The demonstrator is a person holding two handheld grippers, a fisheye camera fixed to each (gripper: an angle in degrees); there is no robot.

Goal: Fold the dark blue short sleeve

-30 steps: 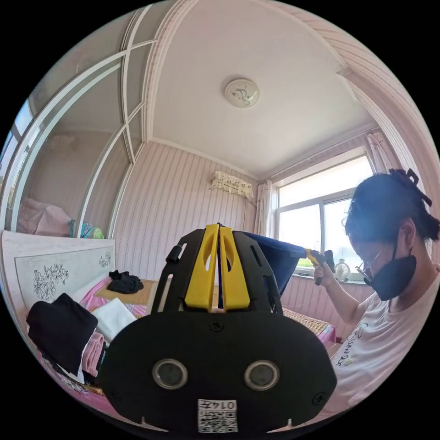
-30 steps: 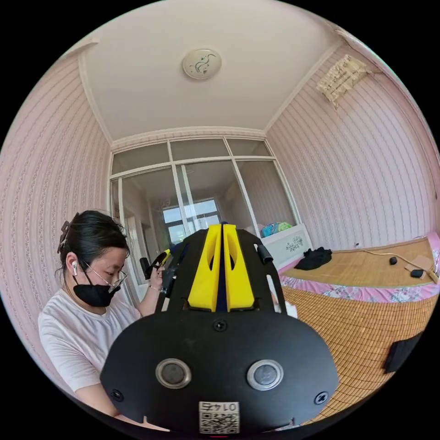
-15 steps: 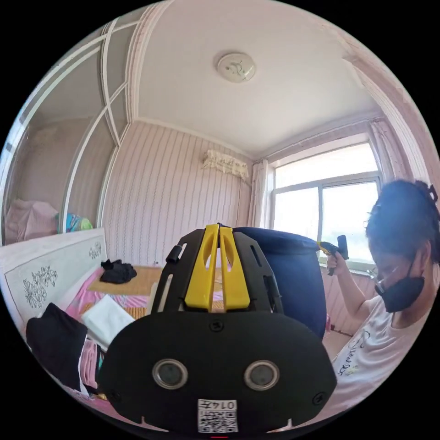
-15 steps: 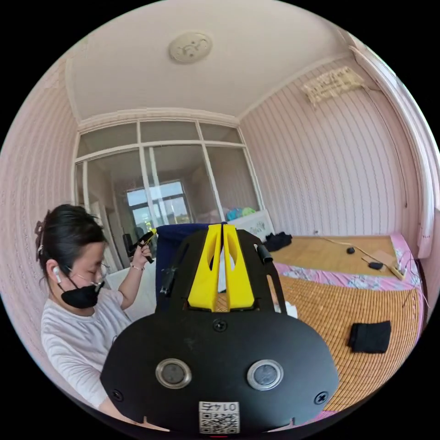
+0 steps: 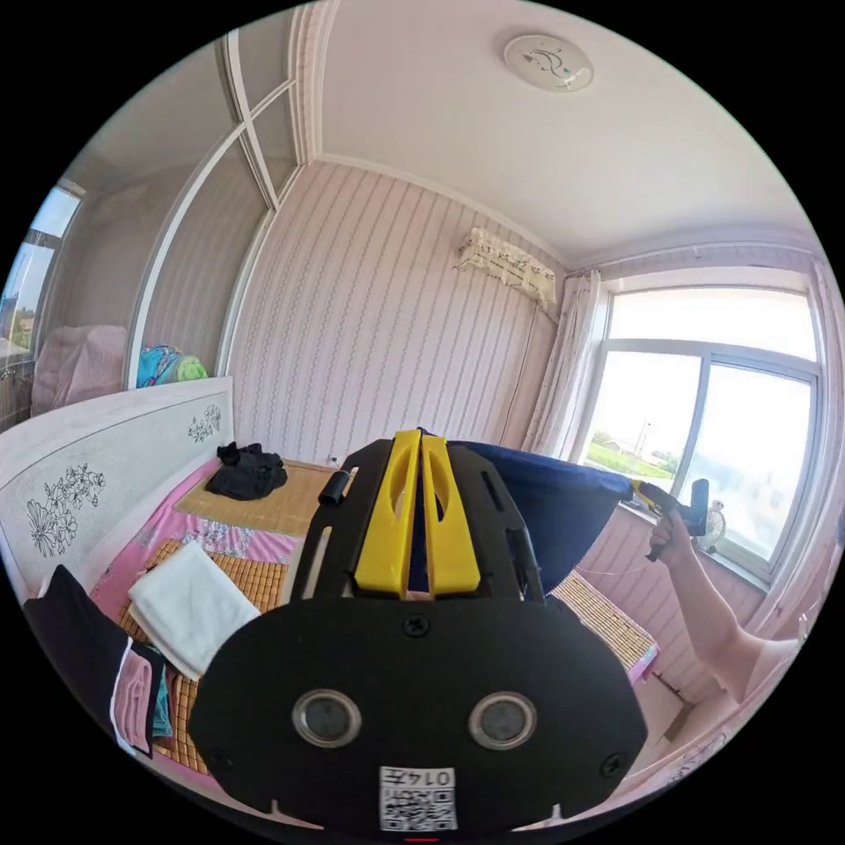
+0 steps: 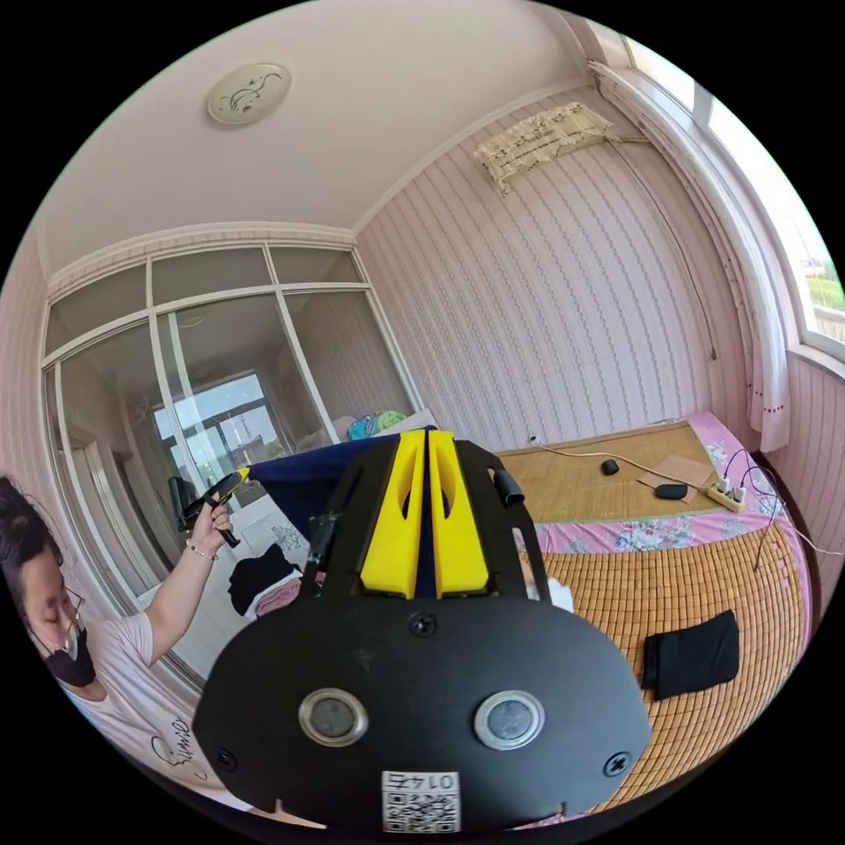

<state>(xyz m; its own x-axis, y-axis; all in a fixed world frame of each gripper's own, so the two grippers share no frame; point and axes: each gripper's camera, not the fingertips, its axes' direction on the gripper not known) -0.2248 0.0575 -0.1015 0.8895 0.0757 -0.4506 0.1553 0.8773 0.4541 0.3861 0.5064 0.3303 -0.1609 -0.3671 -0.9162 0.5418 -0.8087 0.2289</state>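
the dark blue short sleeve shirt (image 5: 550, 506) hangs in the air above the bed (image 6: 704, 572), stretched taut between the two tools along its top edge. in the left gripper view the left tool (image 5: 421, 449) has its yellow jaws drawn together with a strip of blue cloth pinched in the narrow gap; the cloth's upper edge runs straight from there to the right tool (image 5: 647, 495), held in a raised hand (image 5: 676, 532) in front of the window (image 5: 704, 422). in the right gripper view the right tool (image 6: 428, 449) is likewise closed on dark fabric, and the edge runs off to the left tool (image 6: 231, 480). below lies open bamboo mat (image 6: 695, 563). a folded black cloth (image 6: 691, 653) sits near its edge, a folded white cloth (image 5: 189, 607) near the headboard (image 5: 106, 466), and a black bundle (image 5: 251, 469) farther back.
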